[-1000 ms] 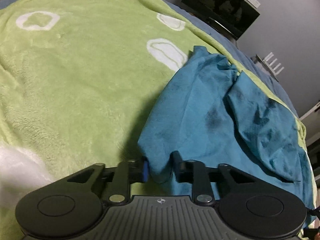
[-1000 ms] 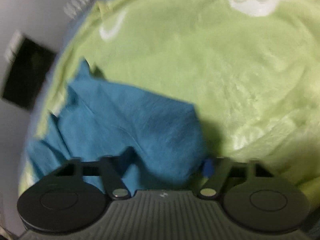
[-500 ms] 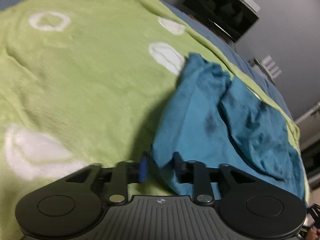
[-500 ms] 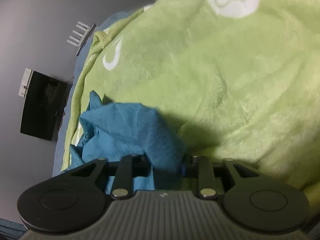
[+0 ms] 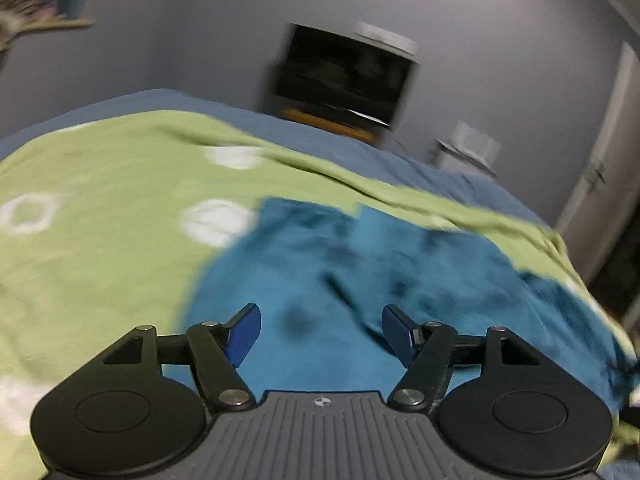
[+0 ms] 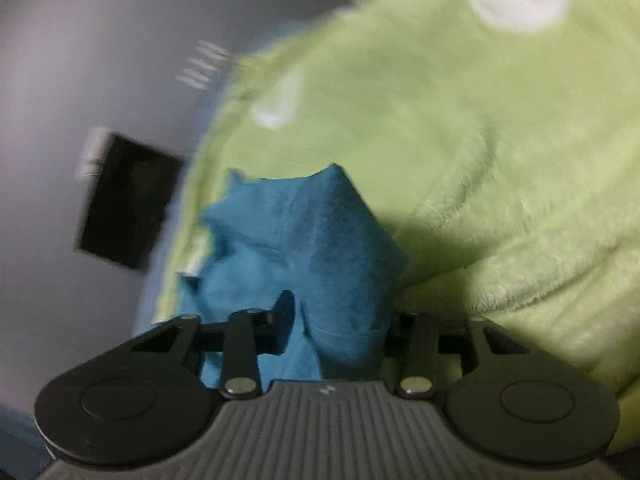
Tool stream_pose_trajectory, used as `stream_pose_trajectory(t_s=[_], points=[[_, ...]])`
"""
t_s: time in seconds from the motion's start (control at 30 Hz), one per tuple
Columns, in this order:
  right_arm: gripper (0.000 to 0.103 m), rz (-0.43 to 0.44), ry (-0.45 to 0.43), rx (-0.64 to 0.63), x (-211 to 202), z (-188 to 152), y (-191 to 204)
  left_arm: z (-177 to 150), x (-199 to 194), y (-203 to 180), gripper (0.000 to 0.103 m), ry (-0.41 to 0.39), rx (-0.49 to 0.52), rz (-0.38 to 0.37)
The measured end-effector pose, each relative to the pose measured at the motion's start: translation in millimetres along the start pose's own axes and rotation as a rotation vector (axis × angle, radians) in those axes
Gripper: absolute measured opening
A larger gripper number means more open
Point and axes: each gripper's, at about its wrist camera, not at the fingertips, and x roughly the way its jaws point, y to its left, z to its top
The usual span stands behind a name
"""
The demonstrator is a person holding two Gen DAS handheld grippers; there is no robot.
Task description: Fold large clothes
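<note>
A teal garment point(image 5: 360, 280) lies rumpled on a green fleece blanket point(image 5: 100, 240). In the left wrist view my left gripper point(image 5: 321, 334) is open, its blue pads wide apart just above the cloth, holding nothing. In the right wrist view the teal garment point(image 6: 296, 240) bunches up between the fingers of my right gripper point(image 6: 338, 326). The jaws stand partly apart with cloth filling the gap; the right fingertip is hidden behind the fabric. The view is blurred.
The blanket point(image 6: 480, 140) has white ring patterns and covers a blue bed sheet point(image 5: 280, 128). A dark TV point(image 5: 344, 72) stands against the grey wall beyond the bed. A white door point(image 5: 600, 152) is at the right.
My left gripper has opened and let go of the garment's edge, and its view has tilted up toward the wall. My right gripper's jaws have widened, with cloth still between them.
</note>
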Motion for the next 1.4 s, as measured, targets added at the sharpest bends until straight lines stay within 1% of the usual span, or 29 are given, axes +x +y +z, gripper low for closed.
stream_pose_trajectory(t_s=[0.07, 0.17, 0.2, 0.23, 0.27, 0.3, 0.33, 0.4, 0.43, 0.5, 0.57, 0.6, 0.7, 0.73, 0.77, 0.8, 0.83, 0.87, 0.9, 0.93, 0.97, 1.0, 1.03, 1.07, 1.17, 1.23, 1.3, 1.37, 1.4], points=[[0.041, 0.003, 0.001, 0.050, -1, 0, -6, -2, 15, -35, 0.069, 0.036, 0.077, -0.023], [0.042, -0.070, 0.049, 0.166, 9, 4, -24, -6, 45, -88, 0.069, 0.085, 0.168, -0.062], [0.042, -0.071, 0.037, 0.175, 8, 3, -25, -7, 53, -100, 0.069, 0.094, 0.192, -0.065], [0.042, -0.070, -0.011, 0.128, 1, 1, -19, -10, 61, -111, 0.067, 0.104, 0.215, -0.062], [0.042, -0.077, -0.046, 0.040, -6, -2, -7, -12, 67, -123, 0.066, 0.115, 0.235, -0.053], [0.042, -0.085, -0.074, -0.082, -11, -7, 9, -13, 75, -132, 0.066, 0.125, 0.245, -0.049], [0.042, -0.069, -0.102, -0.208, -18, -18, 26, -15, 77, -138, 0.066, 0.131, 0.247, -0.054], [0.042, -0.042, -0.140, -0.387, -26, -33, 49, -18, 84, -149, 0.066, 0.139, 0.242, -0.077], [0.042, -0.038, -0.150, -0.457, -29, -40, 58, -21, 87, -153, 0.066, 0.143, 0.248, -0.080], [0.042, -0.031, -0.149, -0.515, -31, -47, 64, -27, 90, -157, 0.066, 0.152, 0.271, -0.079], [0.042, -0.045, -0.120, -0.491, -25, -42, 60, -31, 96, -160, 0.066, 0.158, 0.291, -0.070], [0.046, -0.060, -0.102, -0.447, -21, -38, 54, -32, 97, -160, 0.066, 0.160, 0.294, -0.065], [0.056, -0.095, -0.004, -0.258, -4, -22, 24, -31, 102, -158, 0.066, 0.167, 0.283, -0.055], [0.058, -0.101, 0.037, -0.201, 5, -17, 14, -30, 104, -158, 0.066, 0.168, 0.280, -0.052], [0.062, -0.099, 0.073, -0.159, 13, -13, 7, -30, 106, -158, 0.066, 0.166, 0.279, -0.046], [0.063, -0.087, 0.112, -0.109, 21, -10, 0, -29, 109, -159, 0.066, 0.160, 0.283, -0.038], [0.064, -0.075, 0.120, -0.076, 26, -9, -4, -27, 111, -161, 0.066, 0.150, 0.290, -0.026], [0.063, -0.056, 0.100, -0.060, 24, -8, -6, -25, 113, -162, 0.066, 0.130, 0.300, -0.009], [0.056, -0.033, 0.054, -0.086, 15, -11, -2, -24, 114, -164, 0.066, 0.108, 0.309, 0.005], [0.050, -0.009, 0.015, -0.149, 7, -16, 7, -22, 115, -165, 0.067, 0.090, 0.316, 0.017], [0.039, 0.031, -0.022, -0.238, -4, -23, 19, -20, 118, -166, 0.068, 0.080, 0.320, 0.030], [0.034, 0.059, -0.045, -0.306, -13, -29, 31, -20, 121, -167, 0.068, 0.084, 0.323, 0.037], [0.033, 0.093, -0.075, -0.394, -21, -38, 43, -21, 126, -167, 0.067, 0.097, 0.323, 0.040], [0.029, 0.114, -0.097, -0.458, -26, -44, 51, -25, 131, -167, 0.066, 0.112, 0.330, 0.044], [0.023, 0.173, -0.130, -0.591, -34, -61, 69, -48, 150, -169, 0.066, 0.161, 0.420, 0.085], [0.020, 0.216, -0.127, -0.649, -37, -69, 75, -66, 155, -170, 0.065, 0.153, 0.472, 0.100], [0.019, 0.258, -0.125, -0.701, -42, -78, 80, -79, 159, -171, 0.062, 0.139, 0.500, 0.112], [0.019, 0.296, -0.128, -0.766, -47, -88, 85, -90, 162, -175, 0.053, 0.120, 0.545, 0.113], [0.019, 0.316, -0.127, -0.804, -49, -94, 89, -95, 162, -176, 0.050, 0.109, 0.565, 0.110]])
